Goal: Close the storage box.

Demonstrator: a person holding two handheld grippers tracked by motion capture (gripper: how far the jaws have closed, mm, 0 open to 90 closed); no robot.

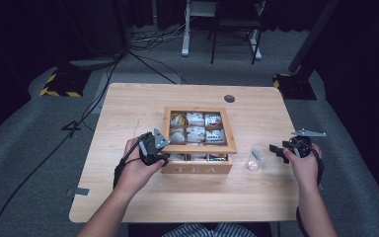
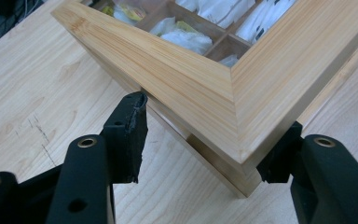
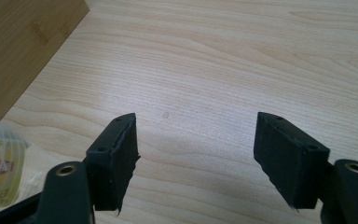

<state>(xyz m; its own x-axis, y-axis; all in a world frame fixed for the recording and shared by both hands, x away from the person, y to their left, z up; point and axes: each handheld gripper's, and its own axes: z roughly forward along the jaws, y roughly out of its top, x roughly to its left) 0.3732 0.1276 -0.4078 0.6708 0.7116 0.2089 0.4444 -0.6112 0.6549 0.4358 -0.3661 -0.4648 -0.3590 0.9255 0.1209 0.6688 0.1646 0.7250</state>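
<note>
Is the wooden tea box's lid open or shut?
Partly open: the framed lid is raised off the box body, a gap showing below its corner.

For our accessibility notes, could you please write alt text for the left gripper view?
The left gripper straddles a corner of the wooden tea box lid, its black jaws on either side of the frame. Beyond the frame, compartments hold white tea bags, and the box sits on a light wooden table.

A recording studio or lab: a lone wooden table on grey carpet, ringed by black curtains. Cables cross the floor at upper centre; hazard-striped stand bases sit at left and right.
</note>
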